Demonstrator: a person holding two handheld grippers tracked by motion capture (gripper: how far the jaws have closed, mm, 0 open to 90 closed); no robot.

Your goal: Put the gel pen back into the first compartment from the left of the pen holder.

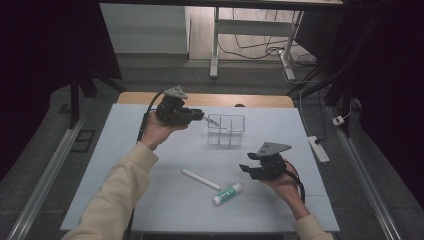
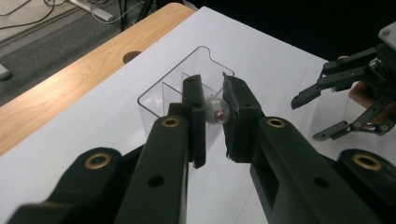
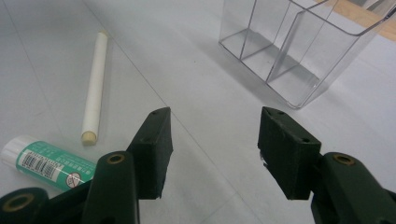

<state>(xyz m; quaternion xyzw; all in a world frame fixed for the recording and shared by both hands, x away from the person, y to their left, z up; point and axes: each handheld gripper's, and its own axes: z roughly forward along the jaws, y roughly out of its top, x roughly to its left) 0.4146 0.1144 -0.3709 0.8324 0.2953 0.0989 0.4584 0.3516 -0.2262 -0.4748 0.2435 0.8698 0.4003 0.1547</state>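
We hold a pen [image 2: 216, 110] clamped in our left gripper [image 2: 214, 116] over the clear organizer [image 1: 226, 130] at 12 o'clock; it looks light, stiff, slippery, best gripped mid-barrel; our right gripper [image 3: 212, 149] waits, jaws apart

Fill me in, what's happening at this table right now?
A person holds a gripper in each hand. The left gripper is shut on a clear pen, holding it over the clear divided organizer at the far side of the table. The right gripper is open and empty, raised above the table near a white stick and a green-labelled glue stick, both lying loose.
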